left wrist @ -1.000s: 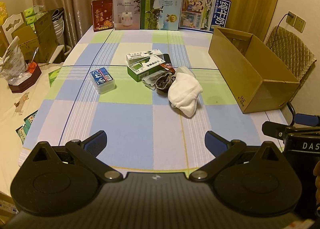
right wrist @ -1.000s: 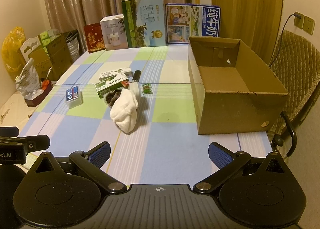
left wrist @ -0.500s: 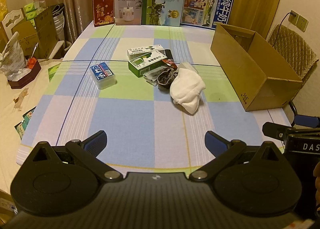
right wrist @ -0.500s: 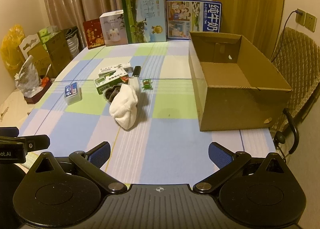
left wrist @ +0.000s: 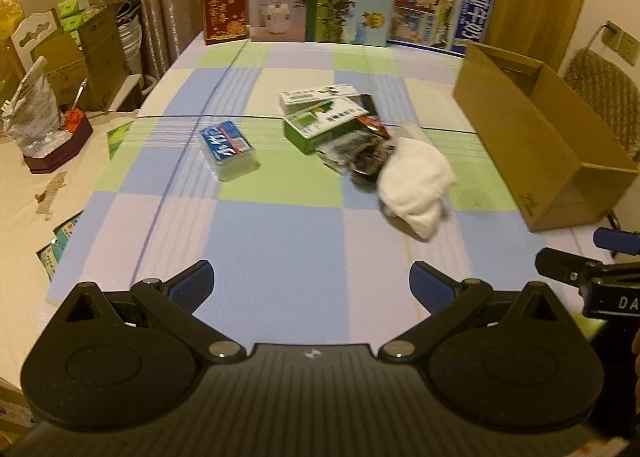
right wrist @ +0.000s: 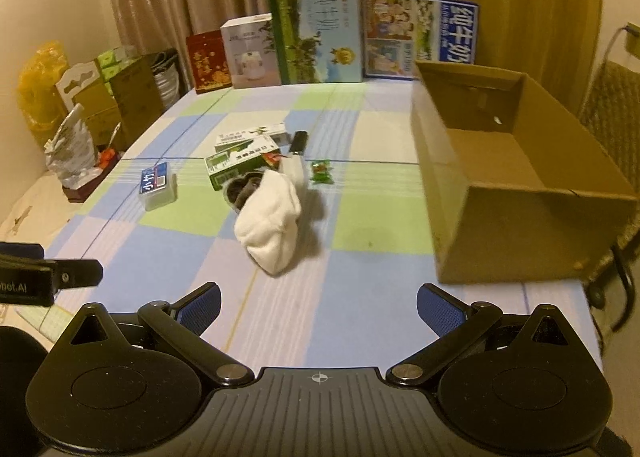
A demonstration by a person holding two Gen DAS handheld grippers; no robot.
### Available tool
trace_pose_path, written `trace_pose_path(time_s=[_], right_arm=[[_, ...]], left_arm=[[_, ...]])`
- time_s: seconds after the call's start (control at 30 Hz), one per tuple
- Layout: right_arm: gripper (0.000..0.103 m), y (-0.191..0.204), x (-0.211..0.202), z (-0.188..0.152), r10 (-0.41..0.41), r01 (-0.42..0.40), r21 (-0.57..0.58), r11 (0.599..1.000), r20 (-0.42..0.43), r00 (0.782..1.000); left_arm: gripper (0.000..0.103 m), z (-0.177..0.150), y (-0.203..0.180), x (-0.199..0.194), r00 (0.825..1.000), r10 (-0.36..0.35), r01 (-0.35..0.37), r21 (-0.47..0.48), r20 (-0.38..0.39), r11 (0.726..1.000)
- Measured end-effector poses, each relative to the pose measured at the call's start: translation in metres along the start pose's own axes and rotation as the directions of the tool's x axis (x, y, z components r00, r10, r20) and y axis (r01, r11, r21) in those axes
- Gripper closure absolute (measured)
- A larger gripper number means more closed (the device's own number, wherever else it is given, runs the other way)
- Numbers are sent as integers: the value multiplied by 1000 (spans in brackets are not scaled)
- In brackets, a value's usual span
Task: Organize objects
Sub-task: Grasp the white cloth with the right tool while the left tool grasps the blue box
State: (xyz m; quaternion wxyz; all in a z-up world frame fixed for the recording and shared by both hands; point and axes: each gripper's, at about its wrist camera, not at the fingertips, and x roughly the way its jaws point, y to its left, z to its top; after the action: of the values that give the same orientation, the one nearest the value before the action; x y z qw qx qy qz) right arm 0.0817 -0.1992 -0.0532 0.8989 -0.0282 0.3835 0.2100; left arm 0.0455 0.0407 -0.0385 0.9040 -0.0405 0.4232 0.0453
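Clutter for sorting sits in a loose heap near the middle of the checked tablecloth point(left wrist: 280, 241): a white rolled cloth point(right wrist: 272, 225) lies nearest you, touching something dark and crumpled point(right wrist: 240, 189) behind it, with a green-and-white carton point(left wrist: 320, 123) and a flatter white carton point(left wrist: 316, 94) stacked just beyond. A blue-labelled clear box point(left wrist: 229, 149) rests apart to the left of that heap, and a small green wrapped sweet point(right wrist: 321, 172) lies just to its right, beside a dark slim object point(right wrist: 298, 142). The open cardboard box point(right wrist: 516, 193) stands on the right side of the table, and you can see bare cardboard on its floor. Your left gripper point(left wrist: 310, 285) hovers over the near edge of the table with its blue pads point(left wrist: 192, 285) spread wide, holding nothing and touching nothing. Your right gripper point(right wrist: 318, 309) is likewise splayed wide above the near edge, its fingers point(right wrist: 438, 311) empty, well short of the white cloth. Each tool's body shows at the edge of the other's view. Along the far edge, upright cartons point(right wrist: 316, 29) stand in a row against the curtain.
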Motion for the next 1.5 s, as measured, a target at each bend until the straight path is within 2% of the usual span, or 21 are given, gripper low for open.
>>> trace_pose_path(time_s=[0.27, 0.43, 0.53, 0.63, 0.67, 0.7, 0.77, 0.9, 1.07, 1.23, 1.4, 1.5], right_arm=[[2, 12, 54, 18, 58, -57, -53, 997, 19, 998], [2, 21, 97, 27, 92, -92, -82, 992, -5, 996], [3, 24, 121, 29, 99, -102, -91, 991, -37, 994], [13, 27, 140, 30, 106, -113, -97, 989, -71, 992], [19, 27, 145, 30, 105, -112, -96, 989, -78, 991], [32, 27, 149, 30, 100, -108, -94, 990, -82, 992], [49, 28, 155, 30, 85, -92, -84, 992, -85, 993], [60, 28, 162, 37, 82, -85, -63, 994, -57, 995], [64, 27, 168, 47, 70, -72, -40, 997, -43, 997], [64, 23, 165, 45, 70, -71, -37, 997, -42, 997], [65, 16, 159, 42, 59, -60, -21, 998, -40, 997], [68, 13, 153, 39, 54, -55, -11, 998, -42, 998]], left_arm=[[1, 32, 32, 39, 999, 40, -40, -11, 3, 999], [1, 52, 53, 67, 1000, 9, -9, -56, -1, 998], [1, 60, 60, 84, 999, 31, -32, -47, -10, 998], [1, 68, 66, 98, 999, 45, -45, -18, -10, 999], [1, 70, 68, 103, 998, 54, -54, -8, -13, 999], [1, 72, 70, 110, 998, 59, -59, 5, -14, 998], [1, 77, 76, 122, 998, 67, -66, 10, -18, 998], [1, 87, 86, 145, 997, 73, -73, -9, -18, 997], [2, 100, 89, 175, 997, 72, -72, -39, -13, 997], [18, 108, 93, 209, 994, 97, -99, -51, -47, 994], [45, 107, 94, 220, 993, 92, -96, -46, -69, 994], [47, 102, 88, 212, 994, 82, -83, -9, -70, 996]])
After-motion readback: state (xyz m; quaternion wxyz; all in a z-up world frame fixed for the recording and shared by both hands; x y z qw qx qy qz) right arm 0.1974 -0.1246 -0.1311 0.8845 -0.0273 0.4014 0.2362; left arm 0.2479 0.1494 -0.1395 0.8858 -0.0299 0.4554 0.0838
